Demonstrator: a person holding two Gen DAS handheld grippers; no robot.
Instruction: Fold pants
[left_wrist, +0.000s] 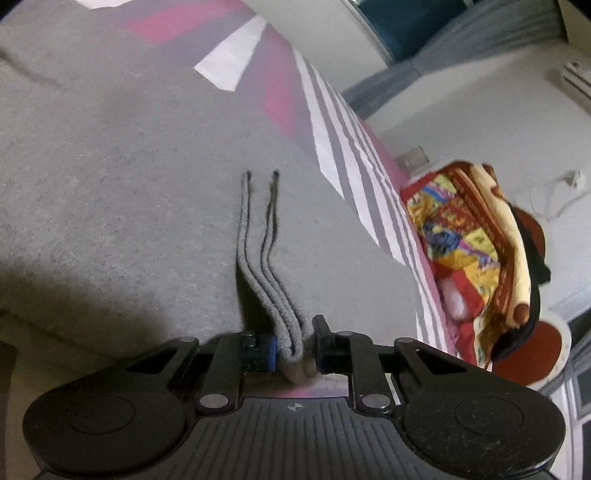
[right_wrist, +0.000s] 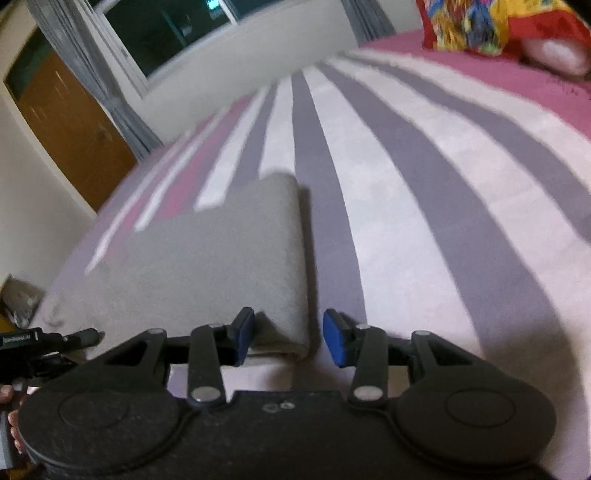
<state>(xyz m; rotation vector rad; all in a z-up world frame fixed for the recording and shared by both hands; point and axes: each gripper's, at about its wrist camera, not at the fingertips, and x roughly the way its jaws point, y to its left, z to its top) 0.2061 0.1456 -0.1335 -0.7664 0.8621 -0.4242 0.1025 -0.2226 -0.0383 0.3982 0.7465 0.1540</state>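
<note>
The grey pants (left_wrist: 129, 192) lie on a bed with a pink, white and grey striped cover (left_wrist: 332, 140). My left gripper (left_wrist: 295, 345) is shut on the layered grey edge of the pants (left_wrist: 280, 317), which runs away from the jaws as stacked folds. In the right wrist view the pants (right_wrist: 221, 266) lie folded with a rounded right edge. My right gripper (right_wrist: 289, 341) is open, its blue pads (right_wrist: 334, 341) on either side of the near corner of the fold, not clamped on it.
A bright patterned quilt with a red pillow (left_wrist: 472, 251) sits at the bed's far side; it also shows in the right wrist view (right_wrist: 498, 26). A window (right_wrist: 173, 33), grey curtains (right_wrist: 92, 74) and a wooden door (right_wrist: 70, 125) stand beyond the bed.
</note>
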